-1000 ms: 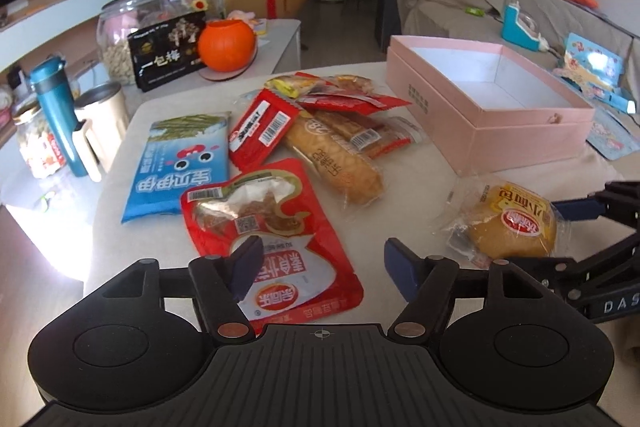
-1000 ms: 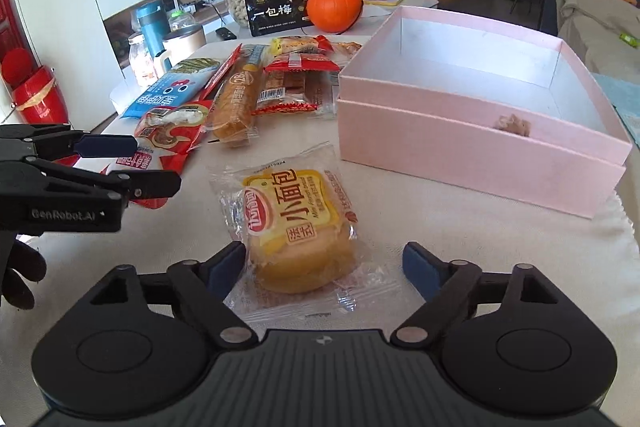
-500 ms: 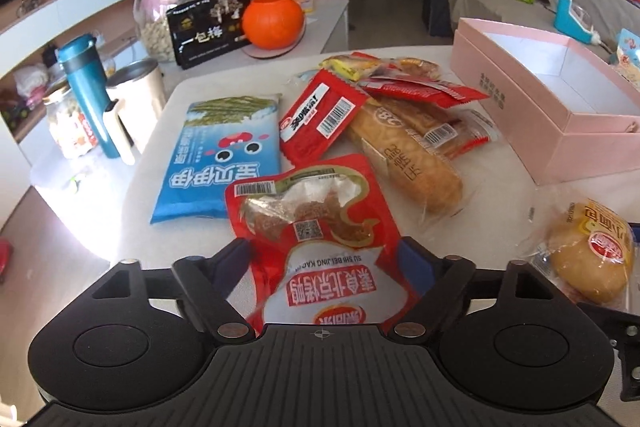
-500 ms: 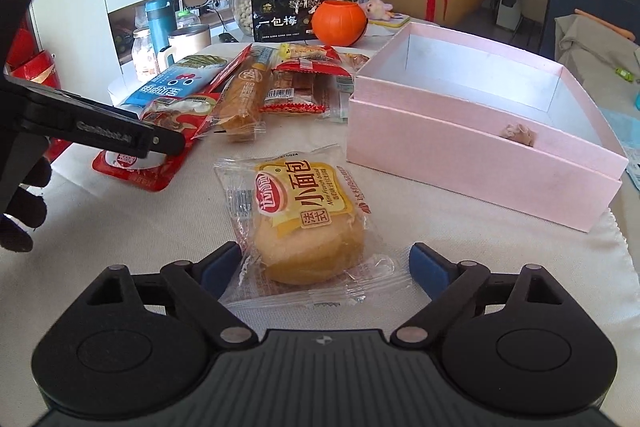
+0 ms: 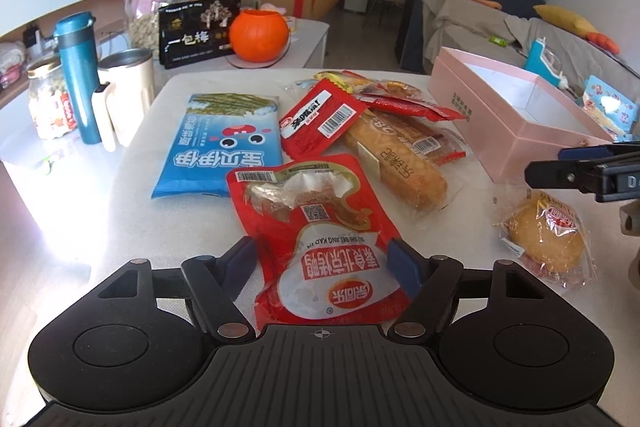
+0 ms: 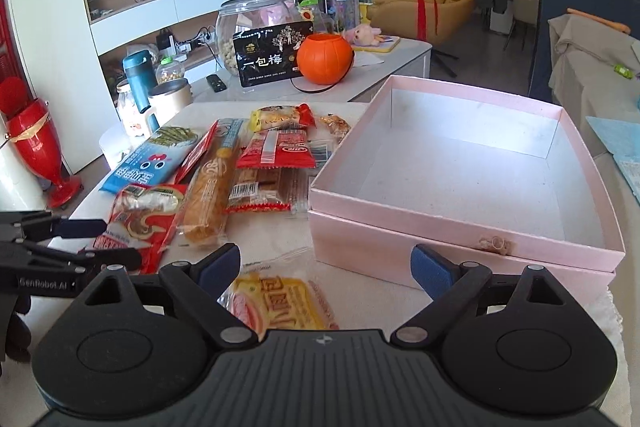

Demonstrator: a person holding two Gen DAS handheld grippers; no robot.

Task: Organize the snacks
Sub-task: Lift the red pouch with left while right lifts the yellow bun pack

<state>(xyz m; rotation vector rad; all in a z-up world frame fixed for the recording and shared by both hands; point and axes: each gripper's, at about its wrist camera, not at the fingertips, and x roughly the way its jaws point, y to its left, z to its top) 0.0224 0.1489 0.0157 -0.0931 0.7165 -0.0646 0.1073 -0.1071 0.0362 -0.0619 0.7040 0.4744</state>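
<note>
Several snack packets lie on the white table. My left gripper (image 5: 326,261) is open, its fingers on either side of the near end of a red meat-snack pouch (image 5: 320,231), which lies flat. My right gripper (image 6: 326,267) is open, raised above the small yellow bun packet (image 6: 280,303), which lies under it; the same bun shows in the left wrist view (image 5: 544,239). The open pink box (image 6: 460,179) stands empty to the right. A blue packet (image 5: 222,147), a long bread roll (image 5: 396,163) and small red packets (image 5: 320,119) lie behind.
An orange pumpkin pot (image 5: 260,35), a black snack bag (image 5: 198,31) and a glass jar (image 5: 160,3) stand on the counter behind. A teal flask (image 5: 78,75) and a cream mug (image 5: 126,95) stand left of the table.
My left gripper has moved forward so its fingers straddle the red pouch. My right gripper has risen and moved forward over the bun packet, toward the pink box.
</note>
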